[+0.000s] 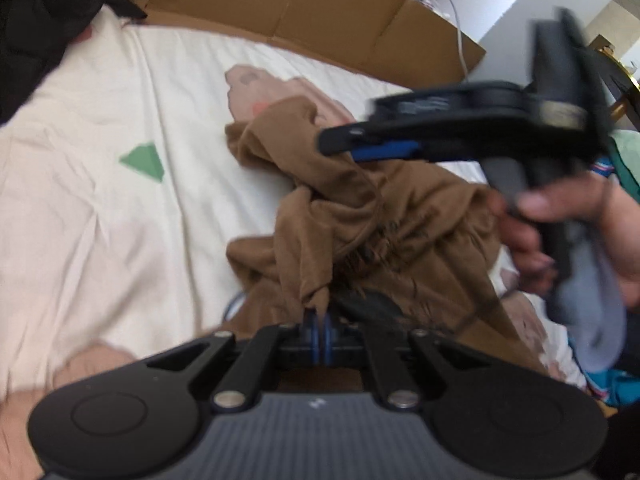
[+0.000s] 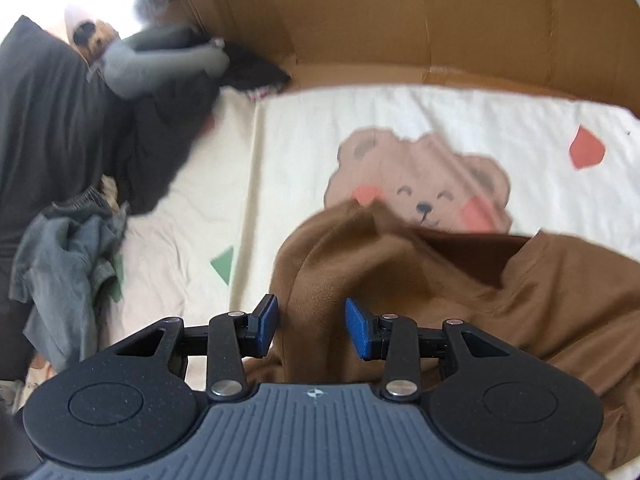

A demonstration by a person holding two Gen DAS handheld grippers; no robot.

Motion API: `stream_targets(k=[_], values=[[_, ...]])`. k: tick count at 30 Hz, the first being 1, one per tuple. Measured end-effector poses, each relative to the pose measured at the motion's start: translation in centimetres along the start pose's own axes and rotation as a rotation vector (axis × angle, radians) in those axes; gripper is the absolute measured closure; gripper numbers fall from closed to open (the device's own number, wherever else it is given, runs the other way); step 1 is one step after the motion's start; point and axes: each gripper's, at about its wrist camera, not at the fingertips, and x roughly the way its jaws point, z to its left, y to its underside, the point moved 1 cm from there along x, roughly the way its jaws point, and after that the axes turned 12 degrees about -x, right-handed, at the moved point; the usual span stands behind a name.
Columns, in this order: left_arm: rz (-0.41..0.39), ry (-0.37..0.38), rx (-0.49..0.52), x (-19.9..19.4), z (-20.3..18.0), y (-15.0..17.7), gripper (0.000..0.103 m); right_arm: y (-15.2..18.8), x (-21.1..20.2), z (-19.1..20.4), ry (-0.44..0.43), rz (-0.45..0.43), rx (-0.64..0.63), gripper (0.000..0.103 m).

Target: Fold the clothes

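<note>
Left claw (image 1: 319, 330) pinching brown garment (image 1: 360, 216) — right claw (image 2: 311, 326) spread wide

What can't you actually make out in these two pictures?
- Brown garment: crumpled in both views, so its type and full outline stay unclear.
- Right gripper: motion-blurred in the left wrist view; whether it touches cloth is unclear.
- Bear print on the sheet: lower part covered by the garment.
- Dark pile: blurred, items indistinct.

cream bedsheet (image 2: 360, 112), cardboard wall (image 2: 400, 20)
</note>
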Motion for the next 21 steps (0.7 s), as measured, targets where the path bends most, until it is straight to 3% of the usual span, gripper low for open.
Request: stream_targets(k=[3, 6, 7, 15, 21], values=[[0.026, -0.001, -0.021, -0.3, 0.6, 1.2, 0.1, 1.0, 1.6, 1.0, -0.007, 0.05, -0.045, 0.061], [0.045, 0.006, -0.067, -0.7, 1.3, 2.3, 0.1, 2.0, 1.7, 1.6, -0.018, 0.053, -0.095, 0.09], [0.051, 0.01, -0.079, -0.8, 1.4, 2.6, 0.1, 2.3, 1.6, 1.8, -0.02, 0.053, -0.11, 0.093], [0.08, 0.046, -0.147, -1.5, 1.3, 4.0, 0.098, 3.9, -2.0, -0.5, -0.007, -0.003, -0.075, 0.097], [0.012, 0.089, -0.176, -3.1, 2.0, 1.6, 0.088, 4.9, -3.9, -4.6, 0.072, -0.027, 0.022, 0.097]])
